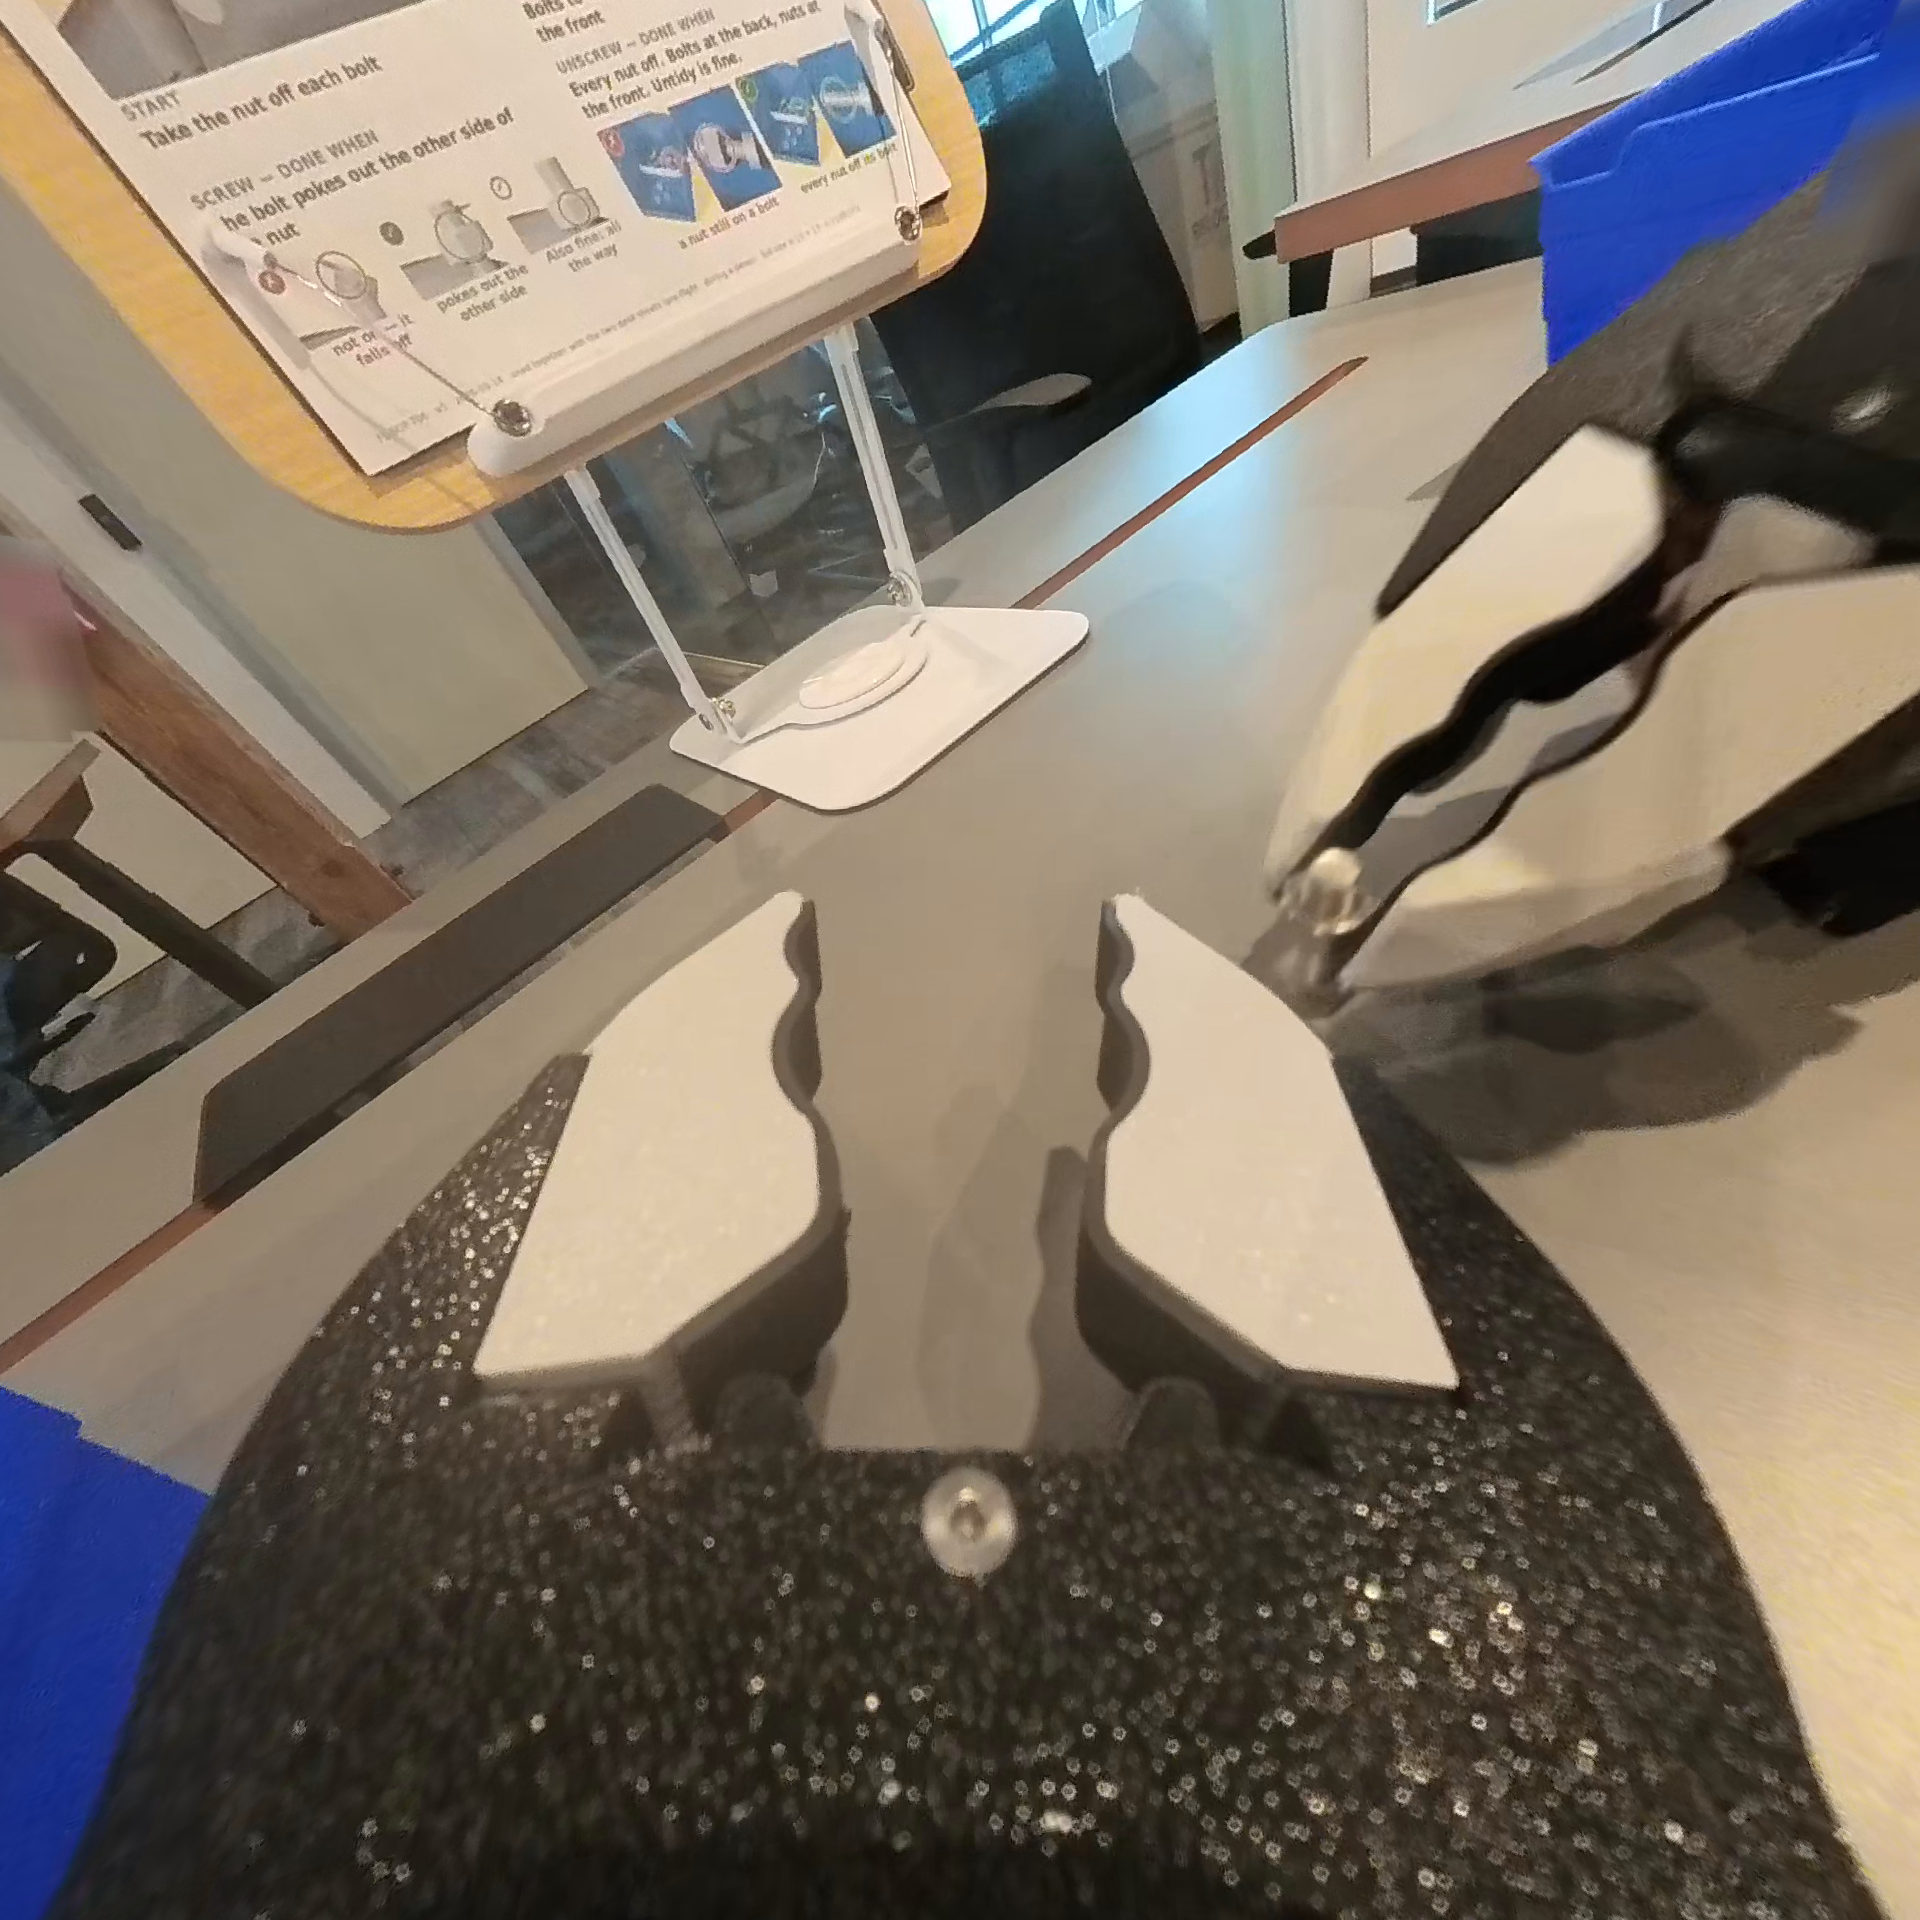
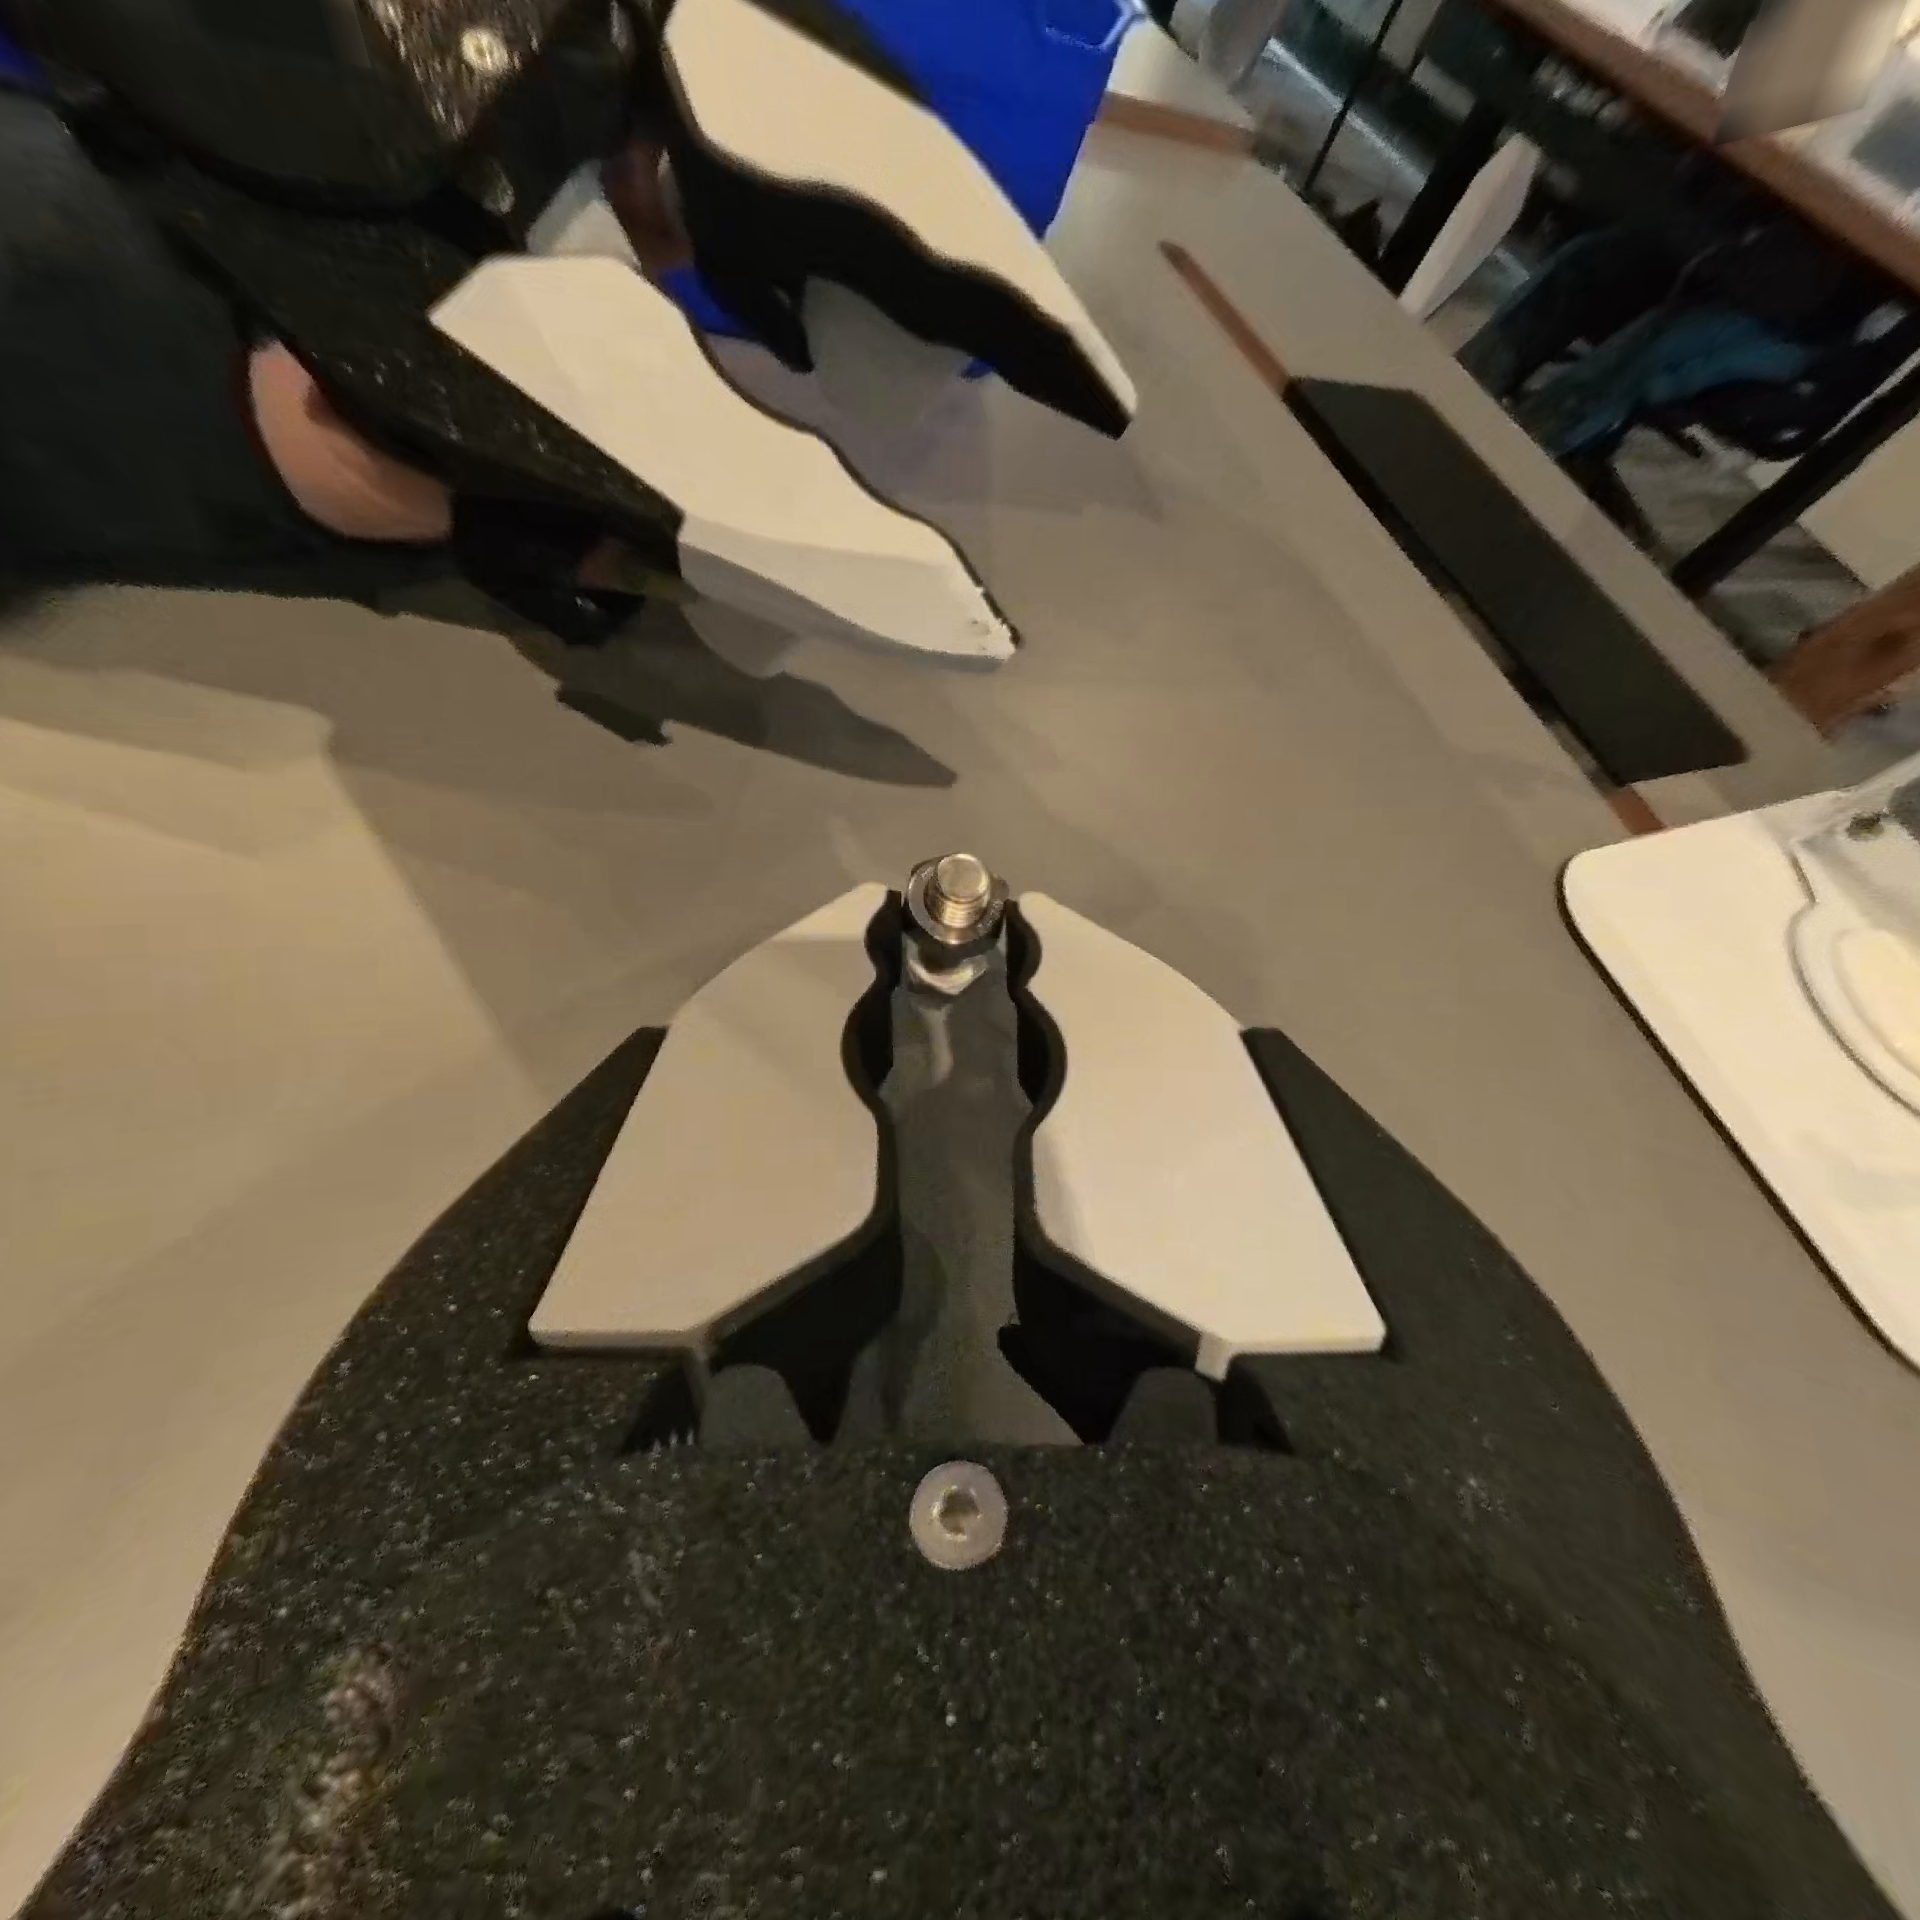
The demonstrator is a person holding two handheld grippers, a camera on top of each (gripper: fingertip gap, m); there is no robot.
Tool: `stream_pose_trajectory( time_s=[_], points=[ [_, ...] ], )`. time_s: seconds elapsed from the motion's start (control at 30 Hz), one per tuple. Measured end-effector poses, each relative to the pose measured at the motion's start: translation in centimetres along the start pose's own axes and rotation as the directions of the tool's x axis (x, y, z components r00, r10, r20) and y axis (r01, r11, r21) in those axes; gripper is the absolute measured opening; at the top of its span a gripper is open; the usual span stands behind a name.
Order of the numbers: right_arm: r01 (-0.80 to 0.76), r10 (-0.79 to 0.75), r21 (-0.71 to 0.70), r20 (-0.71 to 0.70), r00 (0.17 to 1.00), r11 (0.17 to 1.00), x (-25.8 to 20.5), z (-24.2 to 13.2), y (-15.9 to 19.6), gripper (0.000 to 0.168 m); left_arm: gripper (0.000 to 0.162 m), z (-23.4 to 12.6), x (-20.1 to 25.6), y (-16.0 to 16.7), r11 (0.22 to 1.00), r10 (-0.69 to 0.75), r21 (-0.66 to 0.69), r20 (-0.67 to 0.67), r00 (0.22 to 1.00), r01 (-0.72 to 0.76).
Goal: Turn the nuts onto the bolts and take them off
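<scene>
My right gripper [image 2: 956, 906] is shut on a steel bolt [image 2: 958, 883] with a nut [image 2: 940, 971] threaded on it. The bolt sits right at the fingertips, its threaded end sticking up, low over the grey table [image 2: 312, 935]. In the left wrist view the right gripper [image 1: 1325, 899] is at the right with the bolt [image 1: 1330, 878] at its tips, close to the table. My left gripper [image 1: 956, 920] is open with only bare table showing between its fingers. It also shows in the right wrist view [image 2: 1049, 520], beyond and to the left of the bolt, jaws wide apart.
A white stand base [image 1: 883, 696] carrying a wooden board with an instruction sheet [image 1: 499, 208] stands ahead of the left gripper; it also shows in the right wrist view [image 2: 1714, 1039]. A black strip [image 1: 447, 966] lies along the table edge. A blue bin [image 1: 1683, 208] stands at the back.
</scene>
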State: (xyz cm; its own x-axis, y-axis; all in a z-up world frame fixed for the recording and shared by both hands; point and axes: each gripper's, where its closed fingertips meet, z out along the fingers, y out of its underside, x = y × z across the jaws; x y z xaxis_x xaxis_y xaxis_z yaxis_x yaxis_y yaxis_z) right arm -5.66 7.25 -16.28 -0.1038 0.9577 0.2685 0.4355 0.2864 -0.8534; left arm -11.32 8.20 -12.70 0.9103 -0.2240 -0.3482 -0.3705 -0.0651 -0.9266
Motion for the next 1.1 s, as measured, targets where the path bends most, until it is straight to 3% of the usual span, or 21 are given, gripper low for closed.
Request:
stream_pose_trajectory(
  time_s=[0.13,0.27,0.37,0.47,0.6,0.7,1.1],
  points=[
    [-0.11,0.111,0.021,-0.06,0.992,0.994,1.1,-4.9,-3.0,0.018,0.05,-0.1,0.0,-0.1,1.0,-0.004,0.009,-0.005,1.0,0.004],
    [-0.078,0.1,0.086,-0.297,0.95,0.993,4.0,-15.4,-6.1,0.018,0.039,-0.1,0.6,-0.2,1.0,0.008,0.013,-0.046,0.999,-0.008],
    [-0.039,0.064,0.059,-0.536,0.842,0.998,8.0,-24.9,-4.4,0.018,0.037,-0.1,0.6,-0.2,1.0,0.013,0.012,-0.045,0.999,-0.013],
    [-0.135,0.083,-0.039,-0.619,0.781,0.99,11.6,-30.7,1.3,0.019,0.037,-0.1,0.6,-0.2,1.0,0.01,0.017,-0.042,0.999,-0.009],
    [-0.312,0.161,-0.166,-0.585,0.795,0.936,13.7,-32.2,10.2,0.019,0.037,0.0,0.7,-0.2,1.0,0.021,0.015,-0.046,0.999,-0.02],
    [-0.377,0.206,-0.204,-0.564,0.8,0.903,14.0,-31.8,14.0,0.019,0.038,0.0,0.9,-0.2,0.999,0.033,0.014,-0.052,0.998,-0.032],
    [-0.451,0.266,-0.309,-0.491,0.83,0.837,13.3,-28.7,19.0,0.019,0.038,0.1,1.3,-0.1,0.998,0.057,0.007,-0.068,0.996,-0.056]
  ],
)
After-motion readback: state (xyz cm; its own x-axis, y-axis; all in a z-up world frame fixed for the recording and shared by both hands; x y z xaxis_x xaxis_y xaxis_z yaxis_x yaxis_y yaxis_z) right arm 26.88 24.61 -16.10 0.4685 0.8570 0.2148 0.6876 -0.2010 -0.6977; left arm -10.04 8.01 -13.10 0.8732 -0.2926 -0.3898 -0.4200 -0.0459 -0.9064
